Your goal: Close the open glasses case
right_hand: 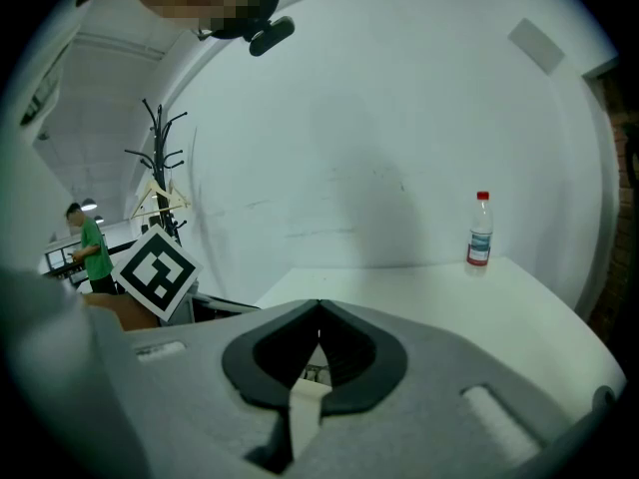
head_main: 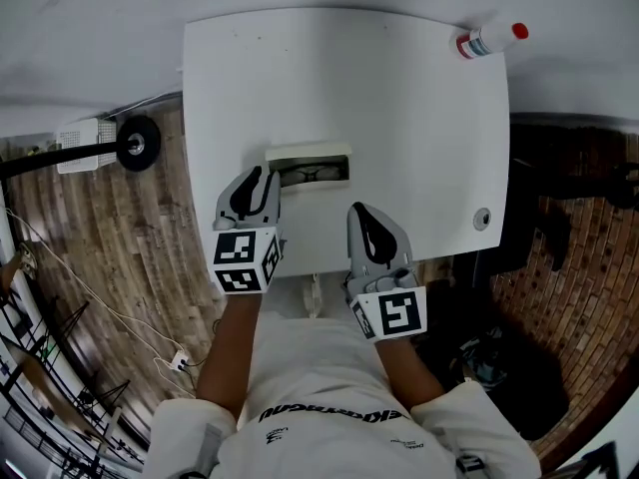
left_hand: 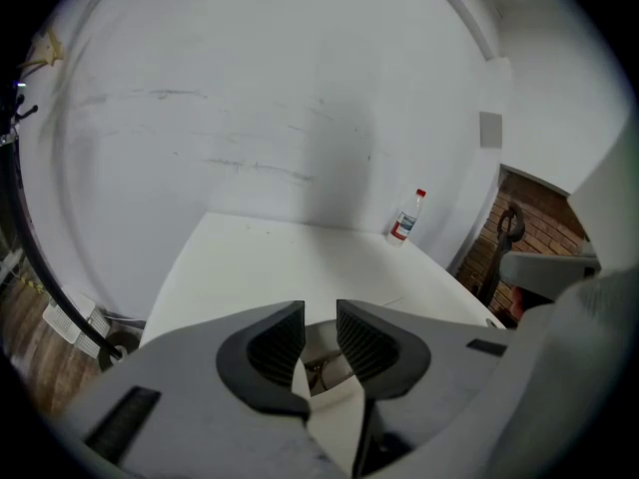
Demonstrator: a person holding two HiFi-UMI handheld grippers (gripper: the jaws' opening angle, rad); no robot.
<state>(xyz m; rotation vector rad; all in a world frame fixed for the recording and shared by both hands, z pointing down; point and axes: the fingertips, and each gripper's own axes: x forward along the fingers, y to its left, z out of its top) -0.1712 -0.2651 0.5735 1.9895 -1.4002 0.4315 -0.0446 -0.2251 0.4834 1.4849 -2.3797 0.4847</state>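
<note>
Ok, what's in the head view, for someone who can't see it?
An open glasses case with glasses inside lies on a white table. The left hand-held gripper is at its left end, the right hand-held gripper nearer the person; a bottle stands at the far corner.

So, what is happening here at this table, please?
A person holds a two-jaw gripper in each hand over a white table. An open glasses case lies near the table's front edge, with glasses inside. The left gripper, jaws slightly apart and holding nothing, is at the case's left end. The right gripper, jaws together and empty, hovers to the right, apart from the case. The case is not yet closed. A plastic bottle stands at the far corner.
</note>
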